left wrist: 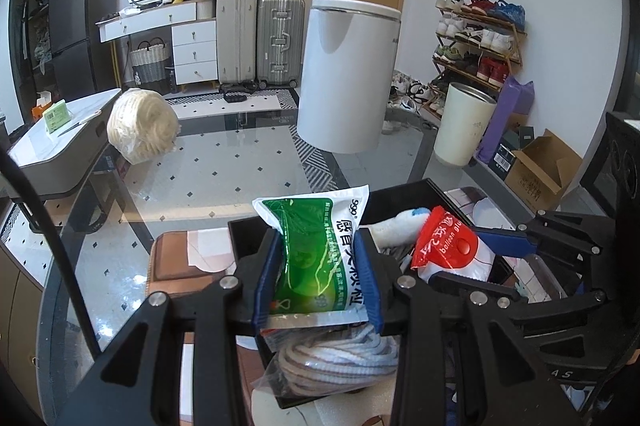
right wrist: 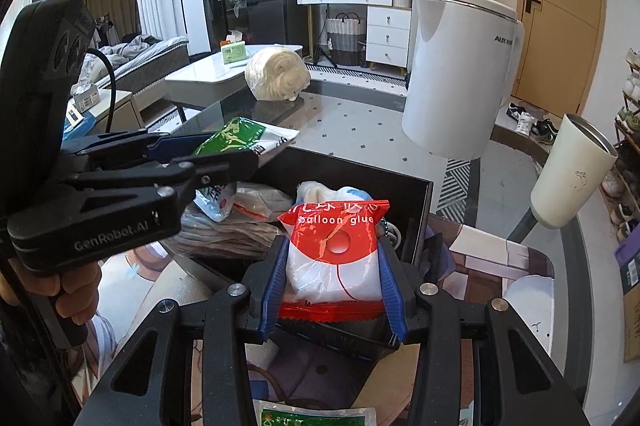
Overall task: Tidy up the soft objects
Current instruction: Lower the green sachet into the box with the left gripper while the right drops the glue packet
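Your left gripper (left wrist: 318,276) reaches level over the black bin (right wrist: 352,166), jaws clamping the green packet (left wrist: 316,258), while your right gripper (right wrist: 332,286) beside it clamps the red balloon-glue bag (right wrist: 336,250) above the bin.

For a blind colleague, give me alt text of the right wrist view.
The right gripper holds a red-and-white balloon glue bag over a black bin of soft packets. At left, the left gripper holds a green packet.
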